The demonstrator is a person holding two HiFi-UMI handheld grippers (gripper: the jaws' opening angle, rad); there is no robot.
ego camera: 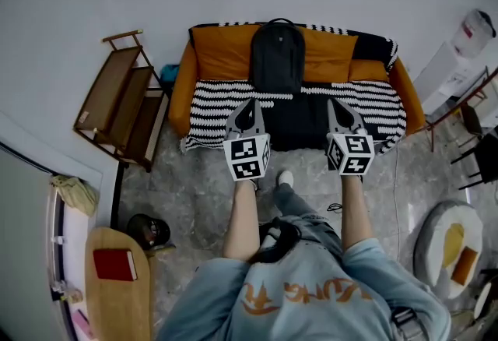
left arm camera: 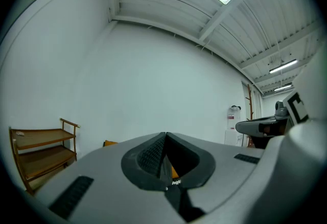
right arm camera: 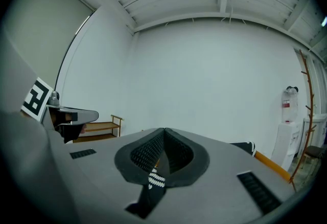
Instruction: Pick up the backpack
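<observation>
In the head view, the black fabric backpack [ego camera: 277,58] is standing upright against the back cushions of the orange sofa [ego camera: 226,53], at its middle, with a black-and-white striped knitted blanket [ego camera: 208,102] spreading over the seat in front of it. The person is holding both tools out level toward the sofa, well short of the backpack: the left gripper [ego camera: 250,103] and the right gripper [ego camera: 334,103] are each pinching to a closed point with nothing in them. A brown wooden two-tier shelf [ego camera: 118,98] is standing to the left of the sofa, and a white water dispenser [ego camera: 461,51] is sitting off to its right. In the left gripper view, the jaws are meeting tip to tip and gripping nothing, with a sliver of orange sofa showing through the gap below the tips, and a white wall [left arm camera: 153,80] filling the background. In the right gripper view, the jaws are likewise pressing together empty, a bit of striped blanket showing beneath them.
</observation>
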